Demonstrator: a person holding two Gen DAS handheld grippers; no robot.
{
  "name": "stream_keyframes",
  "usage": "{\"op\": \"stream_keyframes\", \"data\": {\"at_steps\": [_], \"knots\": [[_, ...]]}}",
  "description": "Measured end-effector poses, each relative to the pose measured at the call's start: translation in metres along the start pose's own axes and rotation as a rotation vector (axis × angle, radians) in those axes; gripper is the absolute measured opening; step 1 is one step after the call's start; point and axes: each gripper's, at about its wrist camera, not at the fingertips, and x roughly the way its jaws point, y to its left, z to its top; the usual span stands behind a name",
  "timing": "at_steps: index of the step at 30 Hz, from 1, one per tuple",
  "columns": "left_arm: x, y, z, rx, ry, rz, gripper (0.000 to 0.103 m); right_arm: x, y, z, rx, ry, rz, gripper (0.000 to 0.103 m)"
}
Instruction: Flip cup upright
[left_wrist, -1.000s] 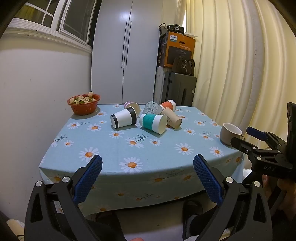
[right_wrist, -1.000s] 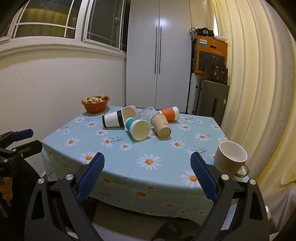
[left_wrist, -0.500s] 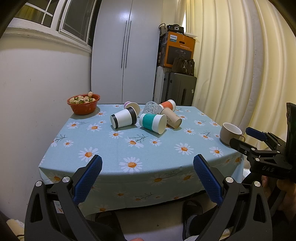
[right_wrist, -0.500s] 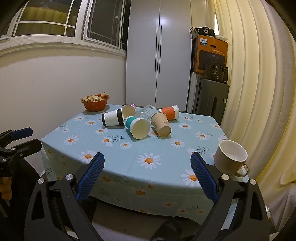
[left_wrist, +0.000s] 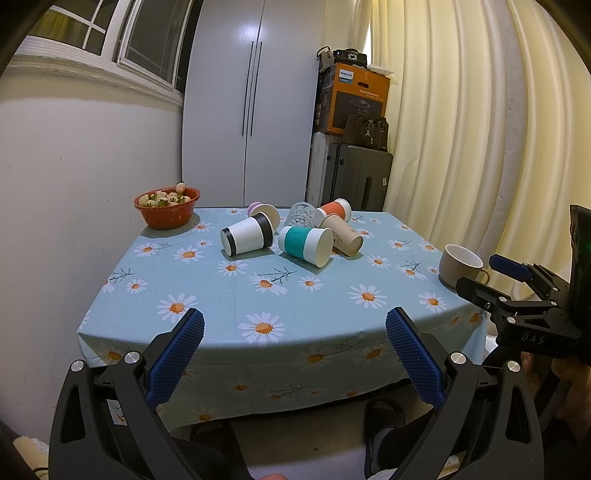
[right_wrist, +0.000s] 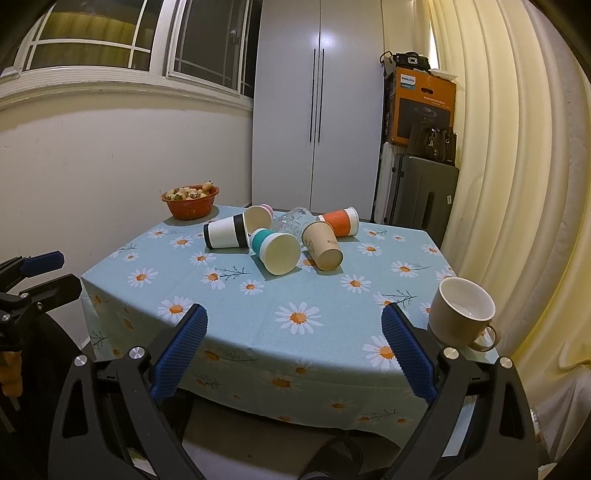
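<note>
Several paper cups lie on their sides in a cluster at the far middle of the table: a white cup with black bands (left_wrist: 246, 236) (right_wrist: 226, 235), a teal-sleeved cup (left_wrist: 306, 245) (right_wrist: 275, 249), a tan cup (left_wrist: 341, 234) (right_wrist: 322, 245), an orange-sleeved cup (left_wrist: 334, 210) (right_wrist: 340, 220), a pink-based cup (left_wrist: 263, 214) (right_wrist: 258, 218) and a clear glass (left_wrist: 299, 215) (right_wrist: 291, 221). My left gripper (left_wrist: 294, 360) is open and empty, short of the table's near edge. My right gripper (right_wrist: 294, 352) is open and empty, also in front of the near edge.
A beige mug (left_wrist: 460, 265) (right_wrist: 463, 314) stands upright at the table's right edge. A red bowl of fruit (left_wrist: 168, 206) (right_wrist: 190, 201) sits at the far left corner. The table has a blue daisy cloth (left_wrist: 258, 295). Curtain on the right, wall on the left.
Both grippers have drifted only slightly; the view is almost unchanged. The cups have not moved.
</note>
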Motion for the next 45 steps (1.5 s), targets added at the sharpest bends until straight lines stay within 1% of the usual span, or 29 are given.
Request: {"op": "stream_keyframes", "data": {"at_steps": [33, 45], "knots": [[0.0019, 0.0008, -0.0031, 0.0, -0.001, 0.0, 0.096, 0.0022, 0.0001, -0.0026, -0.002, 0.006, 0.004, 0.094], [-0.0006, -0.0003, 0.0013, 0.002, 0.002, -0.001, 0.096, 0.0028, 0.0012, -0.003, -0.018, 0.019, 0.006, 0.094]]}}
